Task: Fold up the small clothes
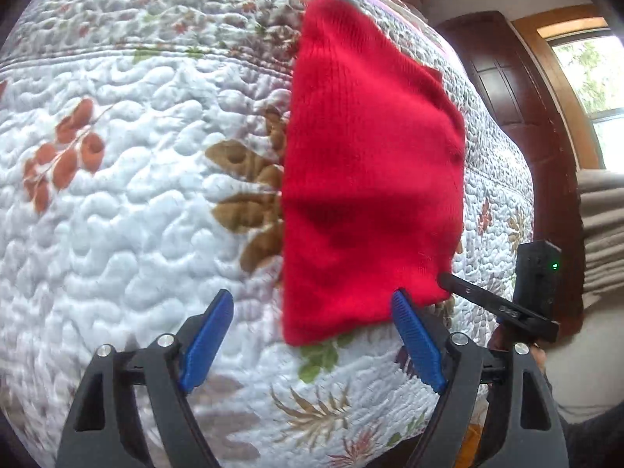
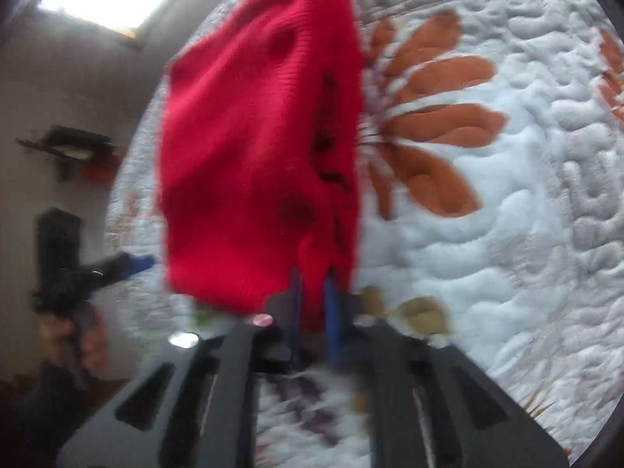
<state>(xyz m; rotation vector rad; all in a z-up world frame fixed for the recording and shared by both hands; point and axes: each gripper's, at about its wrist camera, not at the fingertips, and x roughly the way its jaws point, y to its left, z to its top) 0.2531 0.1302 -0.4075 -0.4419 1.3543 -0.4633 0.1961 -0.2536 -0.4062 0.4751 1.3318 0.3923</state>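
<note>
The white quilted bedspread with rust and olive leaf print [image 1: 117, 210] takes up most of both views and carries the work. It lies open and bare to my left side, and I judge that the best room for laying a fold. To my right, in the left wrist view, the bed edge drops away toward a dark wooden door [image 1: 507, 89] and a window; little margin there.

The red knitted garment [image 1: 370, 179] lies near that right-hand edge of the bed, narrowed already into a long panel. In the right wrist view I see doubled layers along one side of it (the frame is blurred, so I cannot count them). I judge at least one fold made and a crosswise fold, near end to far end, left to do.

My right gripper [image 2: 314, 296] has its fingers nearly together, pinching the near hem of the garment. From the left wrist view its tip meets the near right corner.

My left gripper [image 1: 312, 335] hangs with fingers spread wide and holding nothing; its right blue pad [image 1: 417, 347] sits at the near hem, whether touching I cannot tell.
</note>
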